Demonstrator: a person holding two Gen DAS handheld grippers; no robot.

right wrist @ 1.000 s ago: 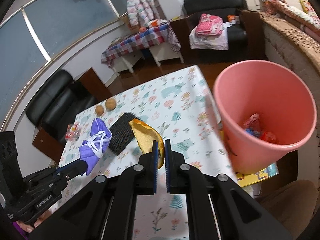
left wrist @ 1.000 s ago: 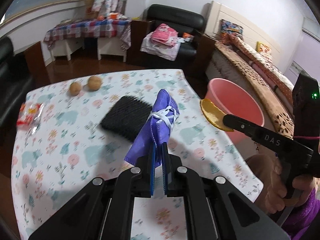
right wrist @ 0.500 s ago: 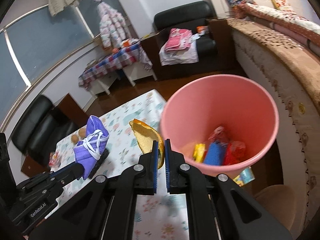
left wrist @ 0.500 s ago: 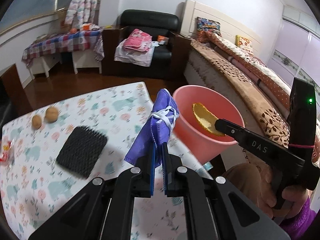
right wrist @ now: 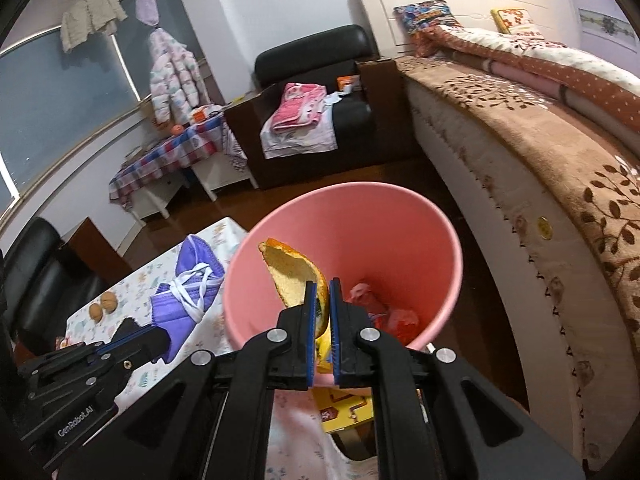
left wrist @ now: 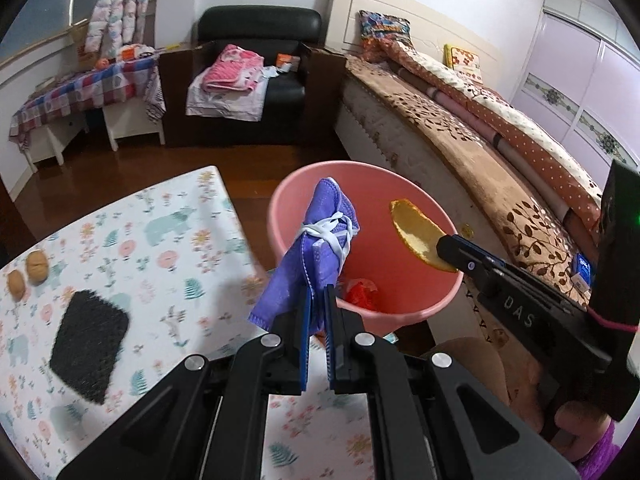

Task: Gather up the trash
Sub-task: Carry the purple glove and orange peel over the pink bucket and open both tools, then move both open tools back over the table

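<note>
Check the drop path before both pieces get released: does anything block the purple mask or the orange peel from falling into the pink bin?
Nothing visible does. The purple mask and orange peel hang at the pink bin's open mouth; only wrappers lie at the bottom.

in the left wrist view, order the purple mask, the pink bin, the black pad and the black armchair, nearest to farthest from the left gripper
1. purple mask, clamped in the left gripper.
2. pink bin, just behind it.
3. black pad, on the table, left.
4. black armchair, against the far wall.

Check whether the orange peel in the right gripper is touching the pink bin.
Apart. The left wrist view shows the orange peel clamped in the right gripper, held above the open mouth of the pink bin, clear of its rim.
</note>
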